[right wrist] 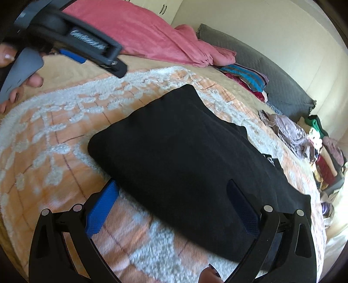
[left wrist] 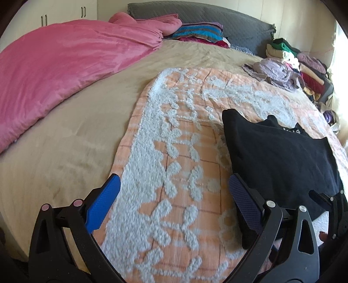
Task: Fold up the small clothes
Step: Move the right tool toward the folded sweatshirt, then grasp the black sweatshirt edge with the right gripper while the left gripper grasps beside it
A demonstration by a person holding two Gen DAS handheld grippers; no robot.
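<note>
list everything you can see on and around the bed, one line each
black garment: 1, black, folded flat on the patterned blanket, between both grippers
patterned blanket: 1, orange with white tufted flowers, spread over the bed
bedspread: 1, tan, covering the mattress
duvet: 1, pink, bunched along the far side
striped pillow: 1, blue, grey and magenta, by the headboard
headboard: 1, grey quilted, at the bed's head
lilac garment: 1, crumpled, near the clothes pile
clothes pile: 1 heap, mixed colours, bed's far edge
wardrobe: cream, dark handles, behind the bed
left hand-held gripper: black, blue pads, open
right hand-held gripper: black, blue pads, open over the black garment's near edge
</note>
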